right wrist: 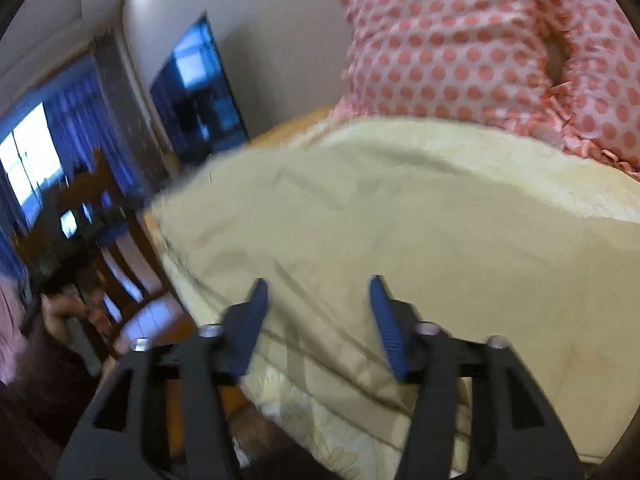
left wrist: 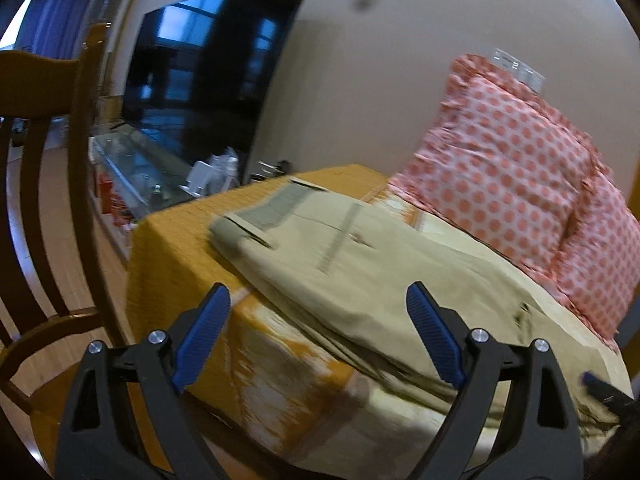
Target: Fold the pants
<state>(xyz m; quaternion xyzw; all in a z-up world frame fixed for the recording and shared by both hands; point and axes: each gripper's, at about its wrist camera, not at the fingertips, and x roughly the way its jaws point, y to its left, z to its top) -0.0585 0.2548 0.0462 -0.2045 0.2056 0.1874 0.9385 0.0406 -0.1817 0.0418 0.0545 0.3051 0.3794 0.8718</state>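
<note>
Beige pants (left wrist: pixel 360 276) lie across the table on an orange and cream tablecloth (left wrist: pixel 176 240), waistband at the far left end. My left gripper (left wrist: pixel 318 300) is open and empty, just above the near edge of the pants. In the right wrist view the pants (right wrist: pixel 400 232) fill the middle, leg folds lying near the table edge. My right gripper (right wrist: pixel 318 292) is open and empty, hovering over the pants leg. A blue fingertip of the right gripper (left wrist: pixel 596 382) shows at the left view's right edge.
A pink polka-dot pillow (left wrist: pixel 516 172) leans behind the pants, also in the right wrist view (right wrist: pixel 480 40). A wooden chair (left wrist: pixel 48 200) stands left of the table. A dark TV (left wrist: pixel 208 92) and a glass cabinet (left wrist: pixel 136 168) are against the wall.
</note>
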